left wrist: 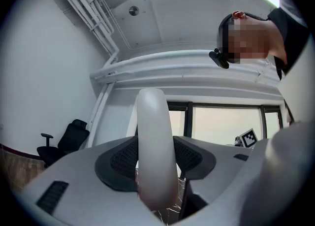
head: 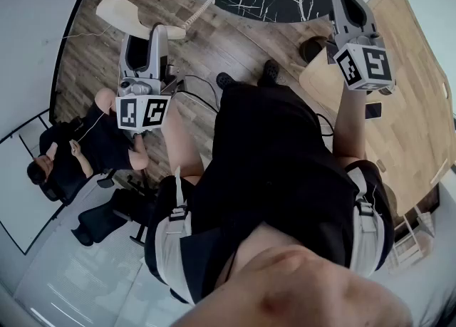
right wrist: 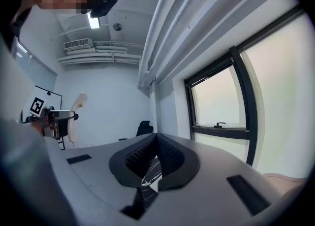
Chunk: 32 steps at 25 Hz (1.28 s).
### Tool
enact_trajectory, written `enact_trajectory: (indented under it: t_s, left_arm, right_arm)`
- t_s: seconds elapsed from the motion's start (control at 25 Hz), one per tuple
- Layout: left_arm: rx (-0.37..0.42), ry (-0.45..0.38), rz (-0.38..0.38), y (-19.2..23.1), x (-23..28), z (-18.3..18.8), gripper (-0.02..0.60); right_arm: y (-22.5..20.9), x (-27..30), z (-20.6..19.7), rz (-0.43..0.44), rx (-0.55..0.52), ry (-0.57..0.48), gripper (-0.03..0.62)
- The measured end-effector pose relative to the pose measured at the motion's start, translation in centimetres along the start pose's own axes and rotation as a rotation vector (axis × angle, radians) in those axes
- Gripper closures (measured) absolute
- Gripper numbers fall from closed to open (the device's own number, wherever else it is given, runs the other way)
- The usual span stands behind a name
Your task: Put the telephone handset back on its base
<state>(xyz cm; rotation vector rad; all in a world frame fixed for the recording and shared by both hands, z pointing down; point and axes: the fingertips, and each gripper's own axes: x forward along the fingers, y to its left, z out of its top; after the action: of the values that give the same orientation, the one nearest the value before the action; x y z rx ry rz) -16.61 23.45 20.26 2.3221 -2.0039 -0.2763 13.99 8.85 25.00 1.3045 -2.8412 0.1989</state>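
The left gripper (head: 152, 40) grips the cream telephone handset (head: 132, 13) over the wood floor (head: 235, 40) in the head view. Its own view shows both pads (left wrist: 120, 158) pressed on the handset's middle. In the right gripper view, the right gripper (right wrist: 156, 144) is closed and empty.

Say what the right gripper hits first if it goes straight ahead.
Nothing near: past the right gripper the way looks free to a black office chair at the far wall; depth unclear.

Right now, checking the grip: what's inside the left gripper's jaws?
The cream handset stands clamped between the pads of the left gripper. Its lower end is covered by the jaws.
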Motion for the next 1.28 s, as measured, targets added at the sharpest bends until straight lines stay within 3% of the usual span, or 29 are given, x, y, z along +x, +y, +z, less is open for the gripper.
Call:
enact_trajectory:
  t_s: [0.52, 0.92, 1.28]
  left_arm:
    - [0.001, 0.013, -0.005, -1.5, 0.6, -0.6, 0.353]
    - [-0.002, 0.045, 0.020, -1.9, 0.6, -2.0, 0.353]
    - [-0.001, 0.089, -0.011, -1.5, 2.6, -3.4, 0.353]
  right_arm:
    - [-0.4, -1.4, 0.3, 0.019, 0.006, -0.025, 0.563]
    - [-0.5, -1.8, -1.2, 0.042, 0.027, 0.020, 0.563]
    - [-1.1, -1.2, -2.3, 0.015, 0.056, 0.036, 0.563]
